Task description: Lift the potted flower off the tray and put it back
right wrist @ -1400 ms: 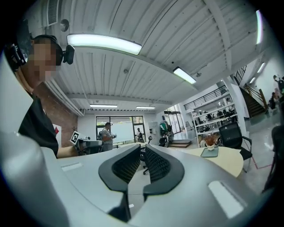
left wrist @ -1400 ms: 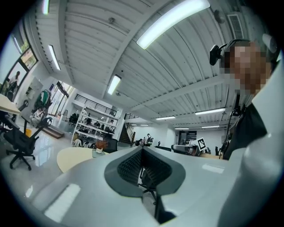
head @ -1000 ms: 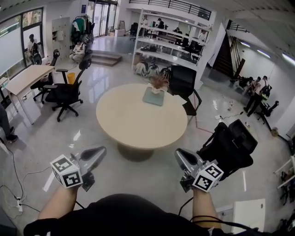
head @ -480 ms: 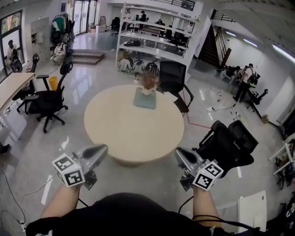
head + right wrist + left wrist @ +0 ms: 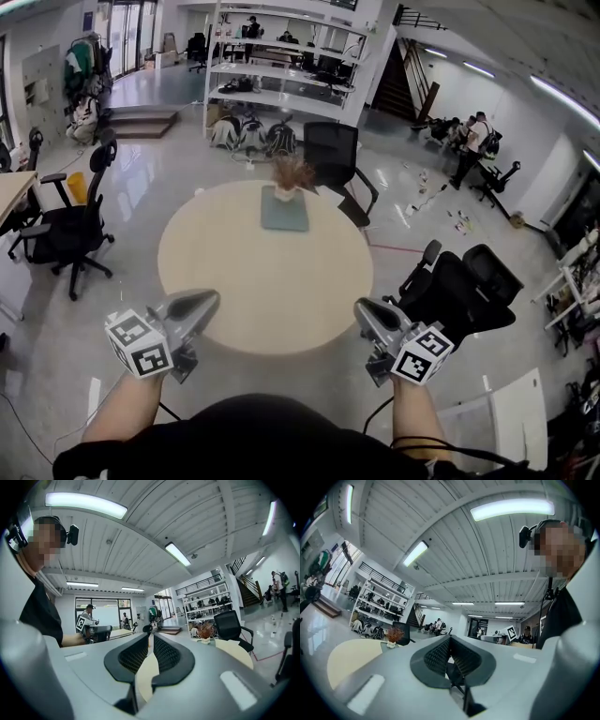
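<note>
**Not begun: pot on its tray, both grippers short of it**

The round beige table (image 5: 262, 281) fills the middle of my head view, and nearly all of its top is bare. Behind its far edge stands a black office chair (image 5: 333, 155), close enough that I would mind it on a long reach.

The flat grey-green square tray (image 5: 284, 214) lies near the table's far edge, a little toward the right side. The potted flower (image 5: 292, 178), a small white pot with a reddish-brown spray, stands on the far edge of that tray, upright as far as I can tell from here.

The left gripper (image 5: 211, 298) is held level at the table's near edge on the left. Its own view shows the ribbed black pads pressed together with nothing between them. The right gripper (image 5: 361, 314) sits at the near edge on the right. Its pads are all but together, leaving only a thin slit that shows the tabletop beyond, and it carries nothing.

I judge that no step of the task is done: the pot has not been lifted, and both grippers are well apart from it across the width of the table. What is left is everything: close the distance, open one pair of jaws, take the pot, raise it clear, and set it back on the tray.
</note>
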The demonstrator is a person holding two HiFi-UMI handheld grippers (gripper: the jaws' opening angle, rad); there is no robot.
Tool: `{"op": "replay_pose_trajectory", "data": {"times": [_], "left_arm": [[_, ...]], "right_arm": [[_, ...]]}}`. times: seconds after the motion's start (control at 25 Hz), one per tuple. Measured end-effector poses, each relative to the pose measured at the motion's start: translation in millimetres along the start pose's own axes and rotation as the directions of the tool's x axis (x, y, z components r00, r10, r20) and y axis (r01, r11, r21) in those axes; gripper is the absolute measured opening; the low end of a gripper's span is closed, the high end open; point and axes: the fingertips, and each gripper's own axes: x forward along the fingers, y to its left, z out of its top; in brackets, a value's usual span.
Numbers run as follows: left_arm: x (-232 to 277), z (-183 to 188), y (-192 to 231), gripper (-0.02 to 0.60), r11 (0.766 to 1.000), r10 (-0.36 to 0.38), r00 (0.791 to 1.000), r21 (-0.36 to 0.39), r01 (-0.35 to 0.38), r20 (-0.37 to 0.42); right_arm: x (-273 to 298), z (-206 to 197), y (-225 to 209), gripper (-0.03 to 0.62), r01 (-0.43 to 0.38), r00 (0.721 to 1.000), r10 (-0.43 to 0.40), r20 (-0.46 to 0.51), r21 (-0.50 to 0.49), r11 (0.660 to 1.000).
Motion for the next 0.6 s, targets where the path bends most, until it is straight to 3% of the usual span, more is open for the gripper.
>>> {"op": "replay_pose_trajectory", "data": {"times": [0.32,0.6], "left_arm": [[21.4,-6.6,46.9,-0.002,1.000,-0.006,1.000,-0.027,0.006,-0.014],[82.8,-16.9,60.4,-0.002,0.999,0.036,0.999,-0.005,-0.036,-0.030]], "right_arm": [[34.3,-8.9,-28.4,0.051,0.017,0.999,-0.016,-0.027,0.017,1.000],[46.2,-10.2,-101.4,0.054,-0.029,0.999,0.029,-0.012,0.044,0.999]]}}
